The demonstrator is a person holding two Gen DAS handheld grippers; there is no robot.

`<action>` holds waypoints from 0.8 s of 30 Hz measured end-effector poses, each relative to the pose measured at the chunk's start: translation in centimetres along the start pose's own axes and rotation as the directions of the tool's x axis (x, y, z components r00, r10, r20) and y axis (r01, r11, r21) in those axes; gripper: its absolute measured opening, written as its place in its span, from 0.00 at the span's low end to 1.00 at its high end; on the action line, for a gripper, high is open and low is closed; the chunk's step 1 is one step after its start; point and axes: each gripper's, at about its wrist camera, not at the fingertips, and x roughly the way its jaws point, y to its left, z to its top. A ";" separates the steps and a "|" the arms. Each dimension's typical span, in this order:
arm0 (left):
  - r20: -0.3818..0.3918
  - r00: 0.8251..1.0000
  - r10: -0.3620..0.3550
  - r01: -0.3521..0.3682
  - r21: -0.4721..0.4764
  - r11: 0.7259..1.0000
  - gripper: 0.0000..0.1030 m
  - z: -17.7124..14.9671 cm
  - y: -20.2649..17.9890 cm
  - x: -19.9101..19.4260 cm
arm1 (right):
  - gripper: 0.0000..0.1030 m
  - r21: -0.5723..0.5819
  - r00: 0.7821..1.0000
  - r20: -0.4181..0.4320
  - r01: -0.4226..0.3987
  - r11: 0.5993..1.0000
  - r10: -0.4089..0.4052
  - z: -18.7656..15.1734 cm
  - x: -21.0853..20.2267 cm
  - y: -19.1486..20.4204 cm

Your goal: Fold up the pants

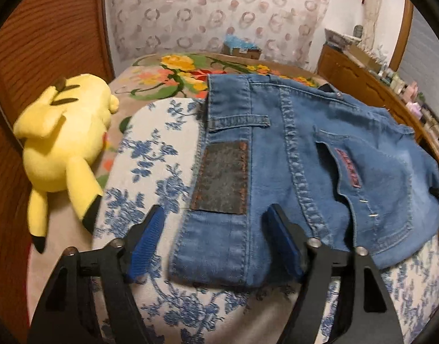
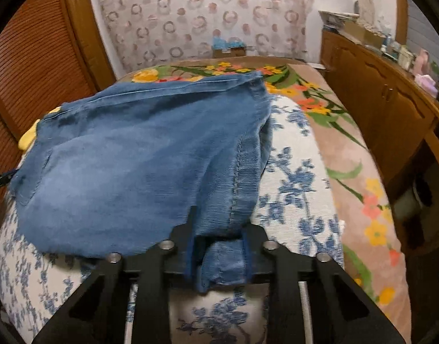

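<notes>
Pinching a bunched wad of denim, the right hand-held gripper (image 2: 219,253) has the pants (image 2: 139,166) by their near edge, probably so it can drag that part over for a fold. The left hand-held gripper (image 1: 216,243) is spread wide around the waistband near the rough dark leather patch (image 1: 220,176). Everything's lying on a blue-flowered white cover (image 2: 294,172) on the bed (image 2: 360,177), with a fuzzy yellow plush (image 1: 64,146) to the left.

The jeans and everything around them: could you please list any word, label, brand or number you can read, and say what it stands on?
No text can be read.
Dark waistband patch on the jeans: markings only, too blurred to read.
Red stitched tab at the back pocket: characters illegible.
Box at the far end of the bed and items on the dresser: too small to read.
</notes>
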 end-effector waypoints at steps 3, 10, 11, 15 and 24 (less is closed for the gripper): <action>0.010 1.000 -0.004 0.004 -0.003 1.000 0.37 0.0 -0.3 -0.6 | 0.16 -0.019 1.000 0.010 -0.007 1.000 0.007 -0.1 0.0 -0.1; 0.056 0.998 0.015 -0.018 0.048 0.999 0.11 -0.1 -1.7 -3.2 | 0.12 -0.004 0.997 0.072 -0.027 1.000 0.027 -0.7 -1.2 -0.7; 0.076 0.997 0.018 -0.022 0.051 0.998 0.11 -0.1 -1.9 -4.2 | 0.12 -0.006 0.996 0.087 -0.026 1.000 0.027 -0.8 -1.5 -0.8; 0.128 0.992 0.019 -0.027 0.064 0.998 0.11 -0.2 -2.4 -7.0 | 0.11 -0.021 0.989 0.145 -0.019 1.000 0.022 -1.4 -3.7 -0.4; 0.185 0.983 -0.014 0.000 0.080 0.997 0.11 -2.4 -2.8 -12.3 | 0.11 -0.050 0.976 0.218 -0.005 0.999 0.016 -4.4 -7.5 0.2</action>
